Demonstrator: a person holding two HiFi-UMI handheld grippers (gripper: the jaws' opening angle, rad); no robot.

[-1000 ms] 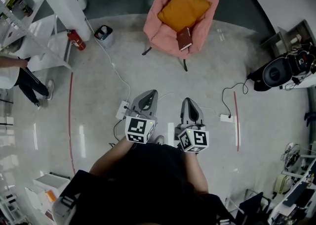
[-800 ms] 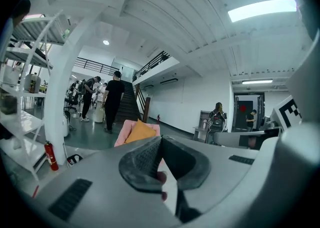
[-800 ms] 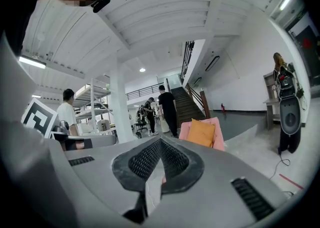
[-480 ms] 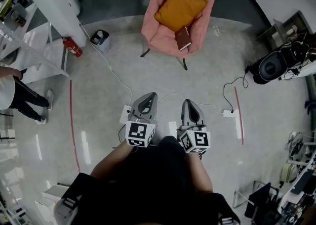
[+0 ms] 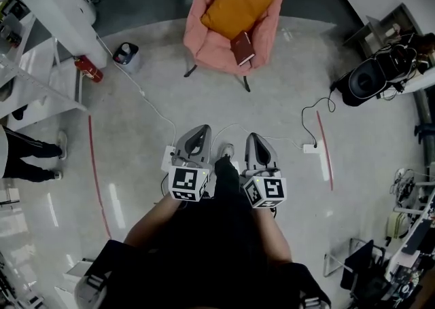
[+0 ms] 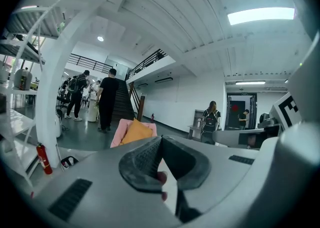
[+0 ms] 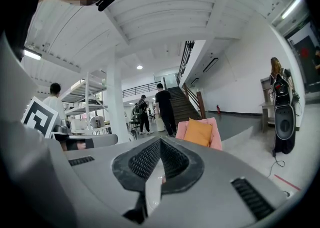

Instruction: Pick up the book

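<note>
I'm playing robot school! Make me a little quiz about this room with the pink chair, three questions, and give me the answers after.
1. True or false: the book lies on the floor.
2. What colour is the cushion on the pink armchair? A) blue B) orange C) green
3. Fill in the gap: the jaws of the left gripper and the right gripper are both ____, with nothing between them.

Key
1. False: it lies on the armchair's seat.
2. B
3. shut
</note>
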